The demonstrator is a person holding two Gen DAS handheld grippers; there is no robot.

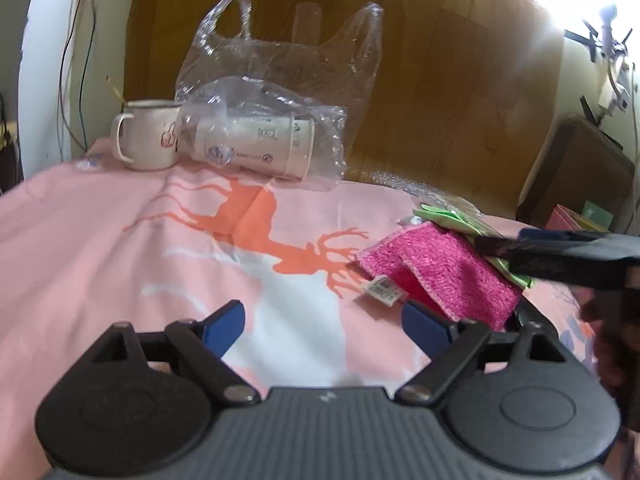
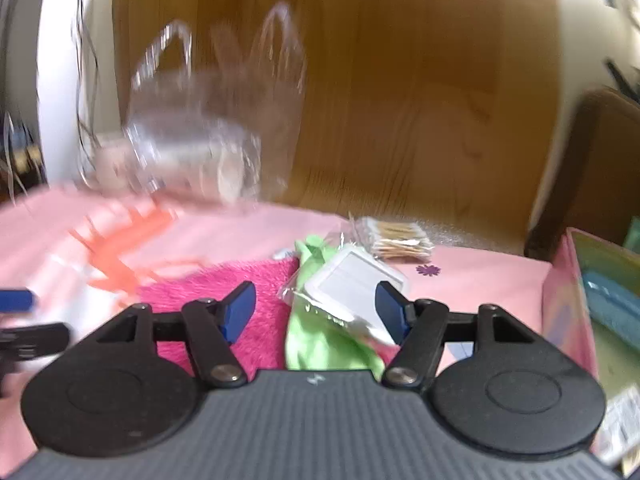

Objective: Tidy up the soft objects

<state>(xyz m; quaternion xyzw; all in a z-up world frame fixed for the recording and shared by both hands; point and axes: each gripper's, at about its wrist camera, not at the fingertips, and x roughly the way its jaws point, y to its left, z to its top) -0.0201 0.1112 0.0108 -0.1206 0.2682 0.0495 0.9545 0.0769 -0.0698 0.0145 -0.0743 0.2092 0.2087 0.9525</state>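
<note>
We hold our left gripper (image 1: pixel 324 320) with its fingers spread wide over the pink sheet (image 1: pixel 100 248), nothing between them, and our right gripper (image 2: pixel 316 308) with its fingers apart over the green cloth (image 2: pixel 320 344) and a clear packet (image 2: pixel 352 280), not pressing on either. The pink towel (image 1: pixel 440 272) lies folded just beside the green cloth. Farther back, a clear bag (image 1: pixel 276 136) holds a stack of paper cups (image 1: pixel 256 144) lying on its side, next to a mug (image 1: pixel 148 140).

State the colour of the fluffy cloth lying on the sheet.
Bright pink cloth, clearest in the left wrist view.
</note>
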